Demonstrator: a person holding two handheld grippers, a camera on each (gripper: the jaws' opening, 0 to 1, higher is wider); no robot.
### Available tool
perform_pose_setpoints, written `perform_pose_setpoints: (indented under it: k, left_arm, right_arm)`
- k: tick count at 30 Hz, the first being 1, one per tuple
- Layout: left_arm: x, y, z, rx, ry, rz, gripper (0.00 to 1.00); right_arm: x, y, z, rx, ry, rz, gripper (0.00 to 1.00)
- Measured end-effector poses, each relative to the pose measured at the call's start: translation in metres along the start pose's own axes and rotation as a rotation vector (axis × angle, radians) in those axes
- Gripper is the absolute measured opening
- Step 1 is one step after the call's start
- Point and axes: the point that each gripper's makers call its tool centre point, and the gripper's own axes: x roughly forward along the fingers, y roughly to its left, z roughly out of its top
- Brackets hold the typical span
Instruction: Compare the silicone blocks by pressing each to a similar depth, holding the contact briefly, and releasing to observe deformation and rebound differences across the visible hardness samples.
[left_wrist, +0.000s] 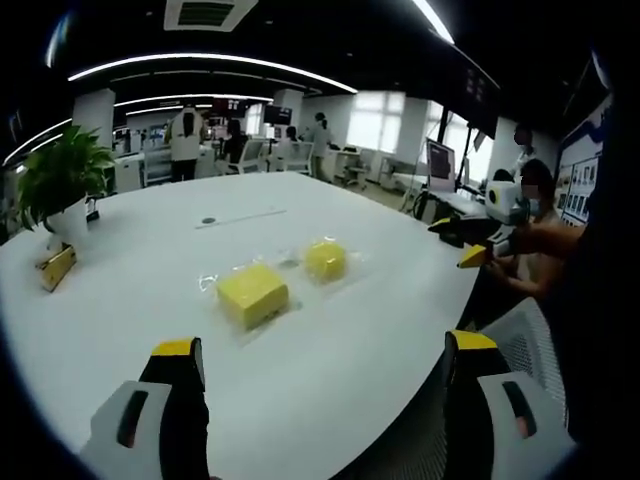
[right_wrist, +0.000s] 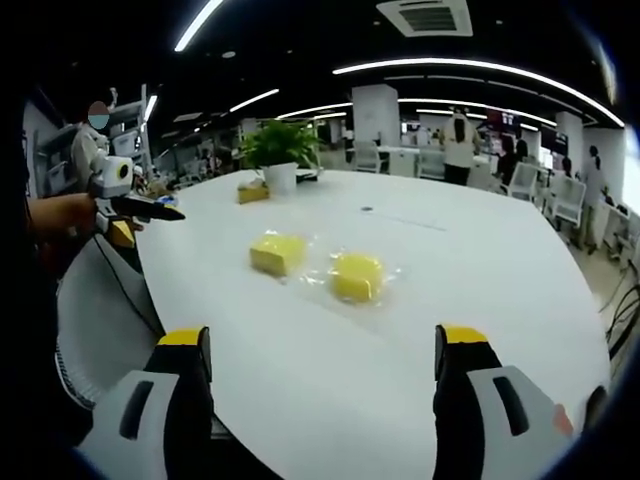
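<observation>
I work in an open-plan office: a large white table (left_wrist: 330, 380) lies ahead of my grippers, with a potted plant (right_wrist: 278, 150), desks and monitors (left_wrist: 440, 165) beyond, people (left_wrist: 186, 140) standing, strip lights (left_wrist: 210, 62) overhead.

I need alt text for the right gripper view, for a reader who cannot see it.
Two yellow silicone blocks lie on clear plastic on a white table, untouched, beyond the open right tool. The left tool enters from the left edge, and a potted plant stands farther back.
</observation>
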Motion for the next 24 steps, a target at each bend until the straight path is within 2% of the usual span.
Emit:
perform_pose_setpoints:
  k: [10, 16, 21, 24]
  left_arm:
    - [0.000, 0.001, -0.002, -0.025, -0.007, 0.008, 0.99]
    - [0.005, 0.001, -0.006, -0.057, -0.008, 0.001, 0.99]
    - [0.010, 0.009, -0.018, -0.087, 0.066, 0.016, 0.99]
    - [0.013, 0.017, -0.016, -0.116, 0.067, 0.027, 0.99]
  right_arm:
    - [-0.001, -0.002, 0.000, 0.004, -0.006, -0.005, 0.84]
    - [0.000, 0.001, -0.007, -0.005, 0.017, 0.005, 0.83]
    - [0.000, 0.001, -0.007, -0.006, 0.018, 0.006, 0.81]
    - [0.000, -0.001, -0.008, -0.001, 0.023, 0.003, 0.80]
